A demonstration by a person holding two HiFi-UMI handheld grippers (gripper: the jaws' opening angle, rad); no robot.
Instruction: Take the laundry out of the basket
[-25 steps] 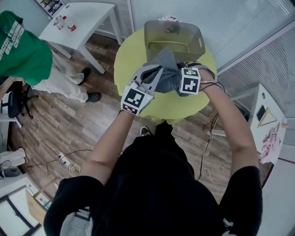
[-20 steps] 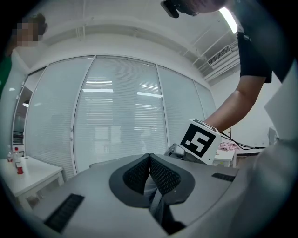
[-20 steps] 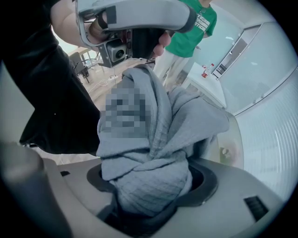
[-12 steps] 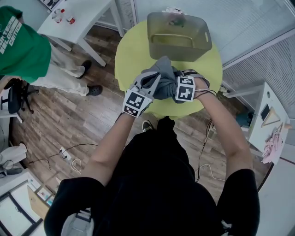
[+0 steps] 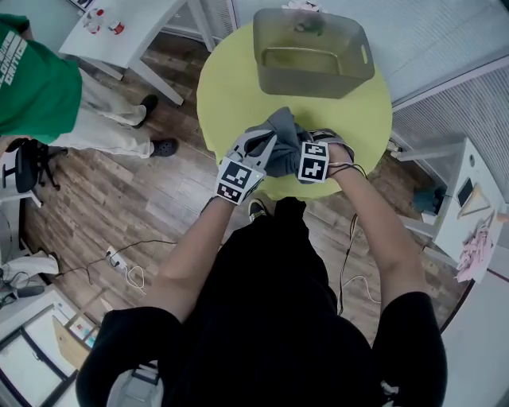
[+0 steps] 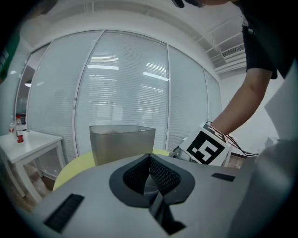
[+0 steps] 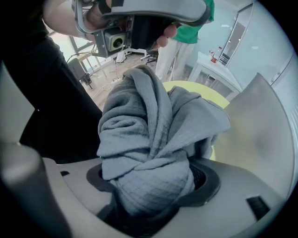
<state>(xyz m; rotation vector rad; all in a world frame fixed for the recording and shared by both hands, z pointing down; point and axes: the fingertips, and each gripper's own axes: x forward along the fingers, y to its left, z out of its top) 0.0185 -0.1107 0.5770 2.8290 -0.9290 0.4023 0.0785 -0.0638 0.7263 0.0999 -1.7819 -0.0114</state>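
Room: wood-plank floor (image 5: 159, 215) with cables trailing across it, and blinds over glass walls behind.
Far left: a person in a green shirt (image 5: 36, 87) stands well apart from the work.
Side table: a white side table (image 5: 151, 36) with small bottles (image 5: 99, 20) on it, clear of the task.
Work surface: a round yellow-green table (image 5: 231, 87). The holder stands at its near edge, probably so the basket is reachable at arm's length.
Left gripper (image 6: 150, 161): clenched, with the ribbed pads meeting in a narrow V. Its own view shows nothing between them. From the head view it sits just beside the cloth's left side. Judged from this, it is ready to take a second hold or to steady the bundle.
Laundry (image 7: 149, 135): one grey garment, out of the basket and held in the air over the near part of the table, close to the holder's body. It is soft, with a fine waffle-like weave, twisted and bunched into a knot of folds, with a looser flap toward the table. It will likely sag and unroll once let go.
Right gripper (image 7: 151, 188): clamped on the lower bulge of the garment, whose thick wad fills the jaws. The deep bite likely serves to keep limp fabric from slipping.
Basket (image 5: 312, 79): translucent grey tub with handle cut-outs, on the far side of the table, apart from the garment. It looks nearly empty, and a small shape at its far rim is too blurred to name.
Stage: the lift-out looks done and the set-down has not.
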